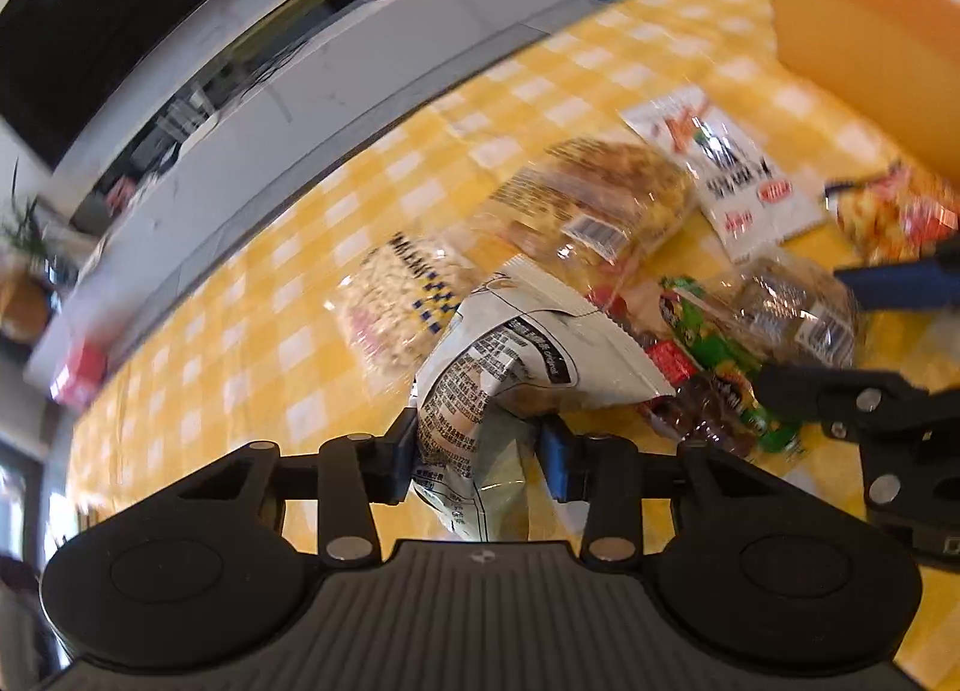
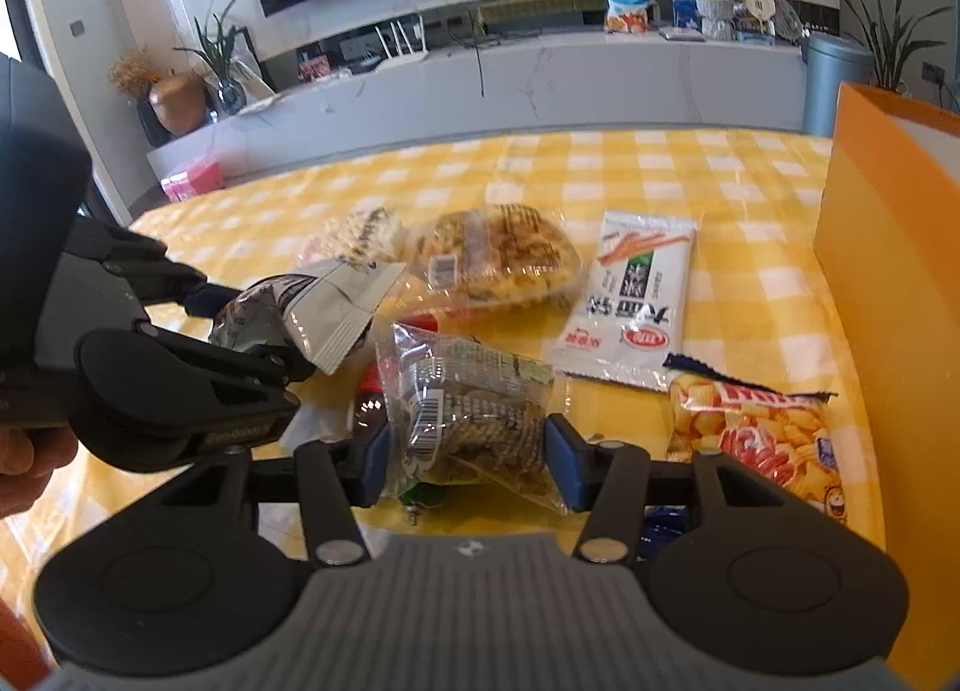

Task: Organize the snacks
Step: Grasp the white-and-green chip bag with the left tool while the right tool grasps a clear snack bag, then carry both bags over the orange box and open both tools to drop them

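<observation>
Several snack packets lie on a yellow checked tablecloth [image 2: 600, 168]. My left gripper [image 1: 477, 463] is shut on a crumpled silver-white bag [image 1: 510, 355]; in the right wrist view the same gripper [image 2: 252, 319] holds that bag [image 2: 324, 301] at the left. My right gripper [image 2: 468, 463] is shut on a clear packet [image 2: 474, 409] with a barcode, its blue pads pressing both sides. The left wrist view shows this right gripper [image 1: 840, 331] at the right edge around the clear packet [image 1: 792, 307].
A tall orange box [image 2: 888, 271] stands at the table's right side. Nearby lie a waffle pack [image 2: 498, 259], a white stick-snack packet [image 2: 630, 301], a red-orange crisps bag [image 2: 756, 433] and a pale puffed-snack packet [image 2: 360, 235]. A hand shows at the left edge.
</observation>
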Demonstrator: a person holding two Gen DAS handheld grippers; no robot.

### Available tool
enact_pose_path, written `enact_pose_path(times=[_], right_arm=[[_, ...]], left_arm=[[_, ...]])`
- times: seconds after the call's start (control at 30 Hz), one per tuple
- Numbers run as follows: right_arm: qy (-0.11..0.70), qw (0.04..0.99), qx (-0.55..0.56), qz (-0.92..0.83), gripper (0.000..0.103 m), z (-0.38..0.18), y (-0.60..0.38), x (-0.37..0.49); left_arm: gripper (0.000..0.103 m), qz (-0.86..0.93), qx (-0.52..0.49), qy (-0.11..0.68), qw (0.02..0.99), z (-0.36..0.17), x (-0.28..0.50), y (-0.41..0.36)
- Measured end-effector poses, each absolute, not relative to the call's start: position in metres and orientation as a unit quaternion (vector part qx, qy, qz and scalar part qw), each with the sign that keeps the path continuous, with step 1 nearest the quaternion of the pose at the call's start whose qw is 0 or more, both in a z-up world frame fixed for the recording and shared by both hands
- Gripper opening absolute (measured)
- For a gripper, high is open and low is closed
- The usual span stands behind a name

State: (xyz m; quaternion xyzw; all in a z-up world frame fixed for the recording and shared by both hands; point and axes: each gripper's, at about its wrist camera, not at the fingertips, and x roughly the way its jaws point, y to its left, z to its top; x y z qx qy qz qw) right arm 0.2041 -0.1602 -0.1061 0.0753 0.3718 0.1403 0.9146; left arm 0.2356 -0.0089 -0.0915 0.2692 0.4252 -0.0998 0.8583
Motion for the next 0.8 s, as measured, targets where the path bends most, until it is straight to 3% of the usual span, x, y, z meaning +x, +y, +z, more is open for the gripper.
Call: enact_pose_path(times=[0.23, 0.8], right_arm=[[0.356, 0.92, 0.073, 0.144, 0.052, -0.095, -0.167, 0.191], [0.289, 0.948, 0.089, 0.102, 0.05, -0.031, -0.209, 0.122]], left_arm=[[0.038, -0.09, 0.192, 0.411, 0.887, -0.058, 0.216, 0.002], [0.036, -0.143, 0.037, 0.381, 0.913, 0.023, 0.148, -0.009]])
